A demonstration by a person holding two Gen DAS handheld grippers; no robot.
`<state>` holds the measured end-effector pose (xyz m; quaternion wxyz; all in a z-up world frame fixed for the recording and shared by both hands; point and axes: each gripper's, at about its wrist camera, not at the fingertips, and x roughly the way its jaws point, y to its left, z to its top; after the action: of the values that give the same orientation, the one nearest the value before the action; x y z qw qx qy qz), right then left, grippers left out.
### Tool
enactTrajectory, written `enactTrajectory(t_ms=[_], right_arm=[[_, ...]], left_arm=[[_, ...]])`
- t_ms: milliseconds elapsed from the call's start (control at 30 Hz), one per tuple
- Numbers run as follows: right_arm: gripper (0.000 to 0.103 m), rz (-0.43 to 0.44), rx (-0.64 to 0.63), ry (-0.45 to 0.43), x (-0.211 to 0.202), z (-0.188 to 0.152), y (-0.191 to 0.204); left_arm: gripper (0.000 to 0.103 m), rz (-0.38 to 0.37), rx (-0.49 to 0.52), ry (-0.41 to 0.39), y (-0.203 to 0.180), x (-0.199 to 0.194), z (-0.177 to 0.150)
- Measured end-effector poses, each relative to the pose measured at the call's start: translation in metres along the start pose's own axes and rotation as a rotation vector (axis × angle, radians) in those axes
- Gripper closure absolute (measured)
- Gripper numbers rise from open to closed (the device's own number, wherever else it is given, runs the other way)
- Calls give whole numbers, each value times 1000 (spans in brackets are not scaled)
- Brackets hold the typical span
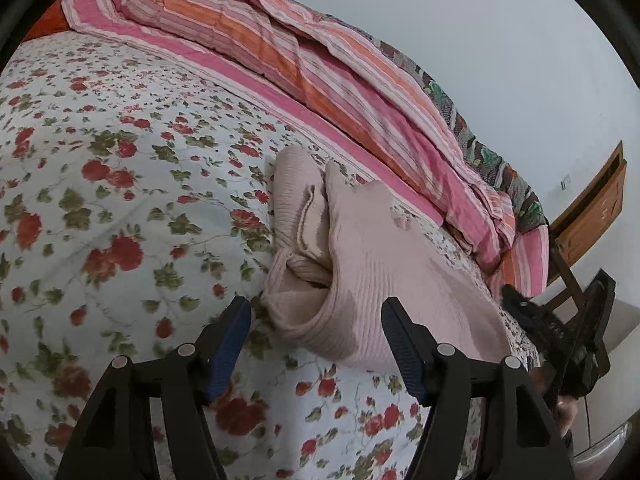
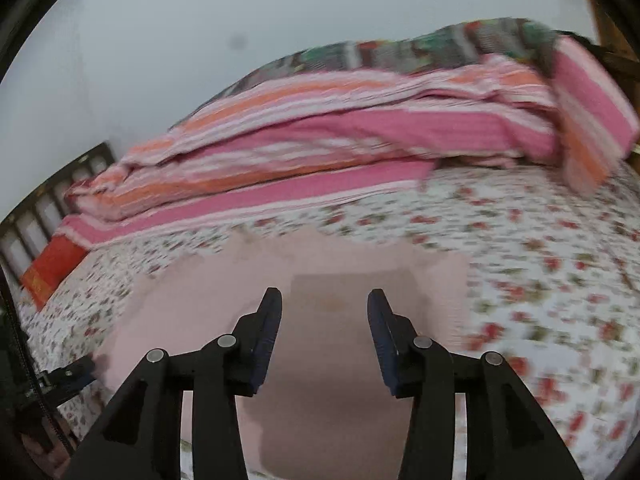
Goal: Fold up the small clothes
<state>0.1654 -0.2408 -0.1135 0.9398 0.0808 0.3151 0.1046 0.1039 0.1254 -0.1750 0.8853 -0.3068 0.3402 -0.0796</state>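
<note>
A pale pink ribbed knit garment (image 1: 360,264) lies bunched on the floral bedsheet (image 1: 120,160), with a sleeve or cuff folded at its left side. My left gripper (image 1: 316,316) is open, its jaws either side of the garment's near edge, holding nothing. The right gripper shows at the right edge of the left wrist view (image 1: 568,332). In the right wrist view the garment (image 2: 320,280) spreads flat and blurred below my right gripper (image 2: 324,312), which is open and empty just above it.
A striped pink and orange quilt (image 1: 320,68) (image 2: 340,132) is heaped along the far side of the bed. A wooden cabinet (image 1: 596,216) stands by the wall. A dark headboard (image 2: 40,208) and a red cushion (image 2: 52,268) sit at the left.
</note>
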Motion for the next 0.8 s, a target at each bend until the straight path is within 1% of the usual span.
enactTrajectory(t_ms=[33,100,133,233,300,400,467,567,667,800], right_arm=[[59,19,-20,26,12,-2,12],[59,25,-65,84,36,-5,32],[59,15,-87,116,48,-8,40],[59,-50,-146,240,90,-7,61],[58,-79,-141,265,105,0,62],[58,-89,-100,328,124,10,58],[58,-90,-69,381,145,18,54],[58,-107,-70,399,166,26,54],[56,-117,-66,411,184,32,58],[56,-132,-73,407,188,35,61]], left_arm=[[37,3,-5,1,0,2,0],[37,3,-19,3,-1,4,1],[37,1,-23,3,-1,5,1],[36,1,-30,-1,-2,5,1],[35,-10,-36,-2,-1,4,2],[35,-27,-39,12,1,4,4],[34,-40,-36,22,2,5,4],[34,-37,-11,34,1,5,4],[34,-43,13,51,1,6,3],[34,-52,29,82,1,9,0]])
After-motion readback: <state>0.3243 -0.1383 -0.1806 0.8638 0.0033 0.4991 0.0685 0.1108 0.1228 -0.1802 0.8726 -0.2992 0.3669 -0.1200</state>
